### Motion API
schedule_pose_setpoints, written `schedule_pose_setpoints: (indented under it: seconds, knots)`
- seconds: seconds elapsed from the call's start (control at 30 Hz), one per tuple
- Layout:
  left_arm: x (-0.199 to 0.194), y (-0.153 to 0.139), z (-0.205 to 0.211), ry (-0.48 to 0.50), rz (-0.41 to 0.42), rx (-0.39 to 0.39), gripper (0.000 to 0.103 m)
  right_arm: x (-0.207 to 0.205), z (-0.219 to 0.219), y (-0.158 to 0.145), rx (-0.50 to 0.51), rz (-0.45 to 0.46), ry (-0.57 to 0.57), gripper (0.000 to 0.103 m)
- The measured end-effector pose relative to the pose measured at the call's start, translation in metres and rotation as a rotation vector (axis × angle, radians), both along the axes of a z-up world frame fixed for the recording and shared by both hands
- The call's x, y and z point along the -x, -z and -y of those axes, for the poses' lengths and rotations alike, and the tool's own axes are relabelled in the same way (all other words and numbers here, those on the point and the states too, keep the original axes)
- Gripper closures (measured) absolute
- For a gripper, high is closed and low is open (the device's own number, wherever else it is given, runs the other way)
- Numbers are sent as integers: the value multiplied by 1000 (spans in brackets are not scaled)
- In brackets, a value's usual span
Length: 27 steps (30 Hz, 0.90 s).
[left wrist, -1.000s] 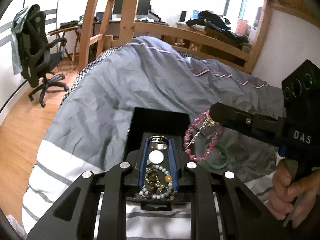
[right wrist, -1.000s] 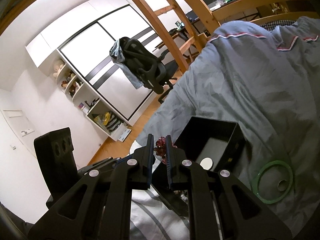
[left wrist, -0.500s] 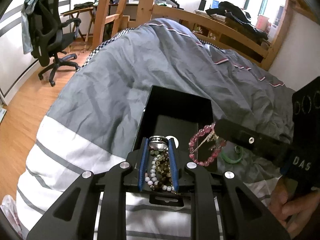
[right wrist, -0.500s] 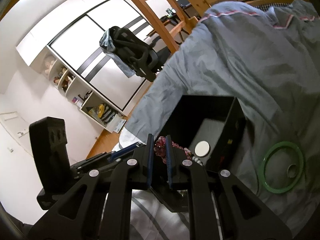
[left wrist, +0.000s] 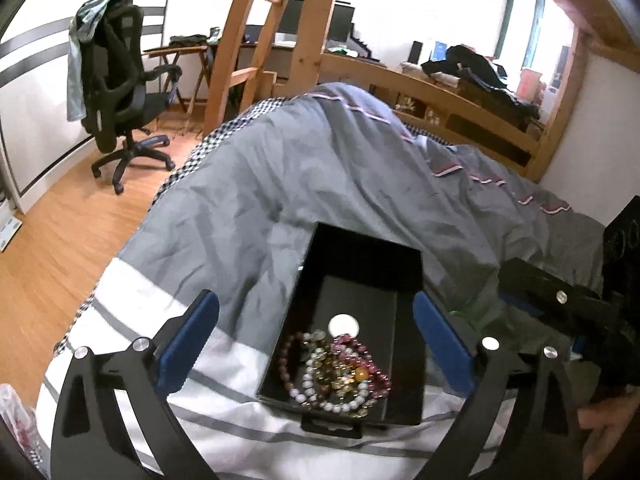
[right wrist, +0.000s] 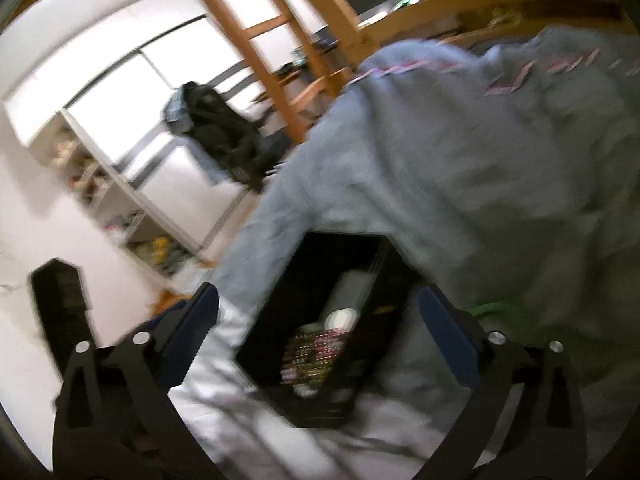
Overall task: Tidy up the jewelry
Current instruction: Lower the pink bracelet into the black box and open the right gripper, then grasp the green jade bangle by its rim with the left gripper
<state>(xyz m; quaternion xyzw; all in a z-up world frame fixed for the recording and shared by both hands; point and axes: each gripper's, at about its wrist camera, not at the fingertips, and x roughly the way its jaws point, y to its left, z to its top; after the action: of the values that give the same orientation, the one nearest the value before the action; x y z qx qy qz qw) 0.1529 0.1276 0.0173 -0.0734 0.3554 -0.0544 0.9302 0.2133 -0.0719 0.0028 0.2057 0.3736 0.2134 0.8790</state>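
Note:
A black open box lies on the bed. In it lie a pale bead bracelet, a pink bead bracelet, a brown bead strand and a white round disc. My left gripper is open and empty, its blue pads either side of the box. My right gripper is open and empty above the same box, where the beads show blurred. The right gripper also shows in the left wrist view. A green bangle lies on the quilt right of the box.
The grey quilt with a white striped band covers the bed. A black office chair stands on the wooden floor at left. A wooden ladder and bed rail stand behind.
Both grippers have opened. The pale bead bracelet left my left gripper and the pink bracelet left my right gripper; both now lie in the box. The right wrist view is moving.

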Motion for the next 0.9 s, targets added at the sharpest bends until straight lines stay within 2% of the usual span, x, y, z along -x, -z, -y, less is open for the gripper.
schedule_pose_setpoints:
  seconds: [0.13,0.33,0.5,0.67,0.77,0.9]
  knots:
    - [1,4,21,59,6,-1,7,9,20,-9,119,33,78,4]
    - [8,11,65,177,28,-30,6,20,56,-21,182,36,168,4]
    - [22,24,112,320,39,-83,6,34,83,-25,234,38,222,4]
    - [33,44,159,473,38,-154,6,45,101,-27,257,53,220,4]
    - [29,57,175,504,19,-184,6,42,103,-24,257,50,192,4]
    - [14,70,183,513,-18,-201,6,33,96,-4,287,-2,148,9]
